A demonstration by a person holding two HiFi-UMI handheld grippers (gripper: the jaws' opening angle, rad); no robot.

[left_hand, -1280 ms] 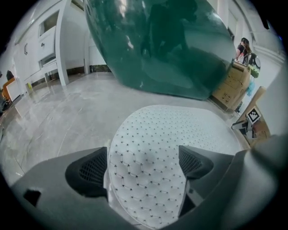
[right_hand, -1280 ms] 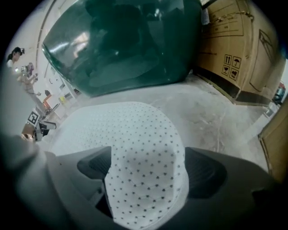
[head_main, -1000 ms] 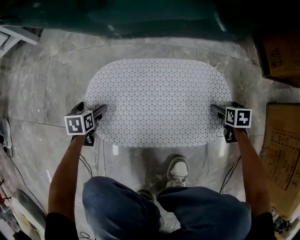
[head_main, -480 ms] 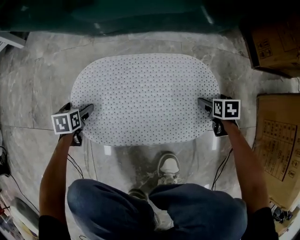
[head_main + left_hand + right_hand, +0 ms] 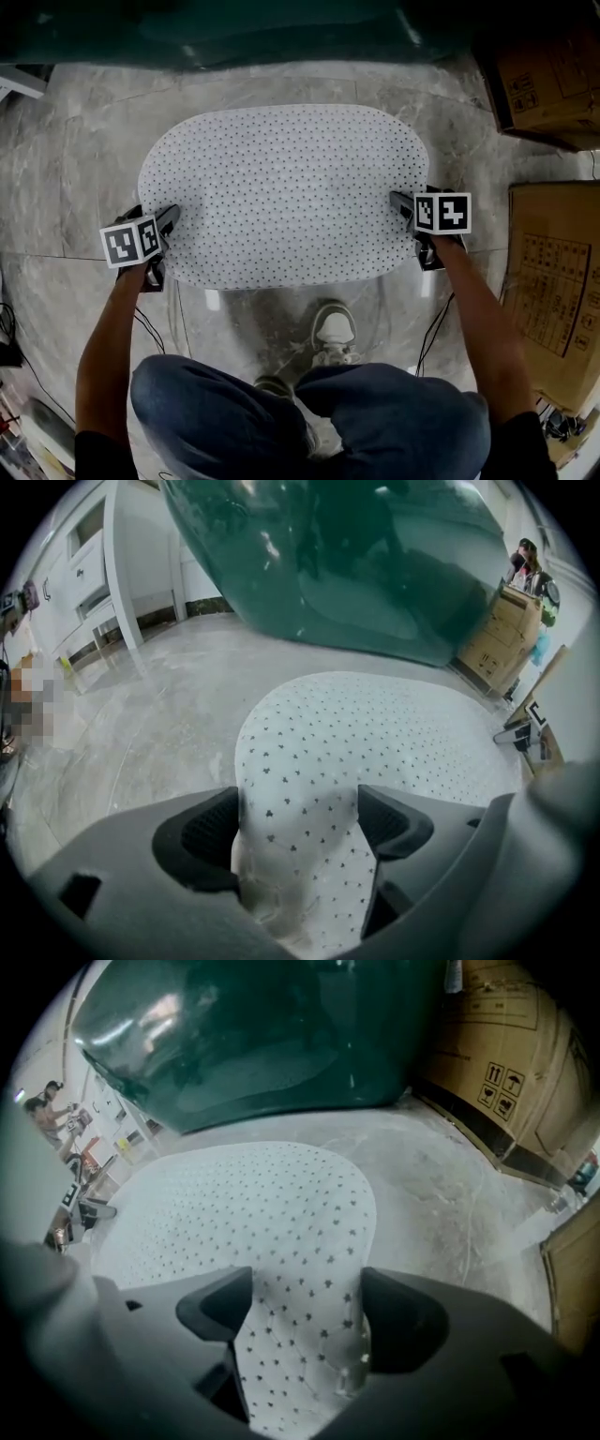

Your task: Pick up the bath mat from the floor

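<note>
A white oval bath mat (image 5: 281, 187) with small dark dots lies flat on the grey marble floor (image 5: 75, 178). My left gripper (image 5: 169, 217) is at the mat's left end and my right gripper (image 5: 401, 202) at its right end. In the left gripper view the mat's edge (image 5: 300, 789) humps up between the closing jaws of the left gripper (image 5: 300, 822) and touches both pads. In the right gripper view the mat's edge (image 5: 309, 1269) likewise fills the gap of the right gripper (image 5: 305, 1312), whose jaws are closing on it.
A dark green tub (image 5: 281, 28) stands just beyond the mat. Cardboard boxes (image 5: 539, 80) sit at the back right, and a flat one (image 5: 553, 281) lies at the right. The person's shoe (image 5: 333, 333) is close to the mat's near edge. Cables (image 5: 155, 323) trail from both grippers.
Both grippers have slid a little inward over the mat's ends. The mat itself still lies flat in the same place.
</note>
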